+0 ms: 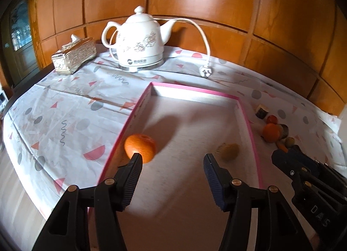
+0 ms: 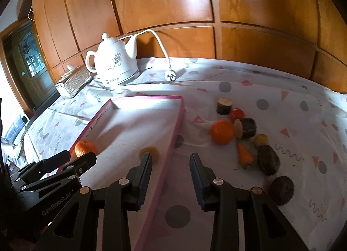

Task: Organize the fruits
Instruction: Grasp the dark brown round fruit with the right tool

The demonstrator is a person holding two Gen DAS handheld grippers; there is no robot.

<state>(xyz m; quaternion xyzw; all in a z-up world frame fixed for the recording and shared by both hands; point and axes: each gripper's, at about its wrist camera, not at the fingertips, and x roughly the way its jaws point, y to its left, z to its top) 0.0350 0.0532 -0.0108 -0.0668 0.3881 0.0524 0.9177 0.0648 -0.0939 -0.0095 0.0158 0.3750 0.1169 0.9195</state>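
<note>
— Two fruits, an orange (image 1: 139,147) and a yellow one (image 1: 228,151), lie in the pink-rimmed tray (image 1: 249,121). Why?
— They're sorted; both grippers, left (image 1: 172,160) and right (image 2: 170,159), have fingers released, empty. More wait on the surface (image 2: 282,103).

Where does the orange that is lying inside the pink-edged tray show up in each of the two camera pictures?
Left wrist view: the orange lies lower left of centre, against the tray's left wall, just past the left gripper's left fingertip.
Right wrist view: the same orange sits far left, partly behind the left gripper.
Shared landmark: the white kettle at the back.
</note>
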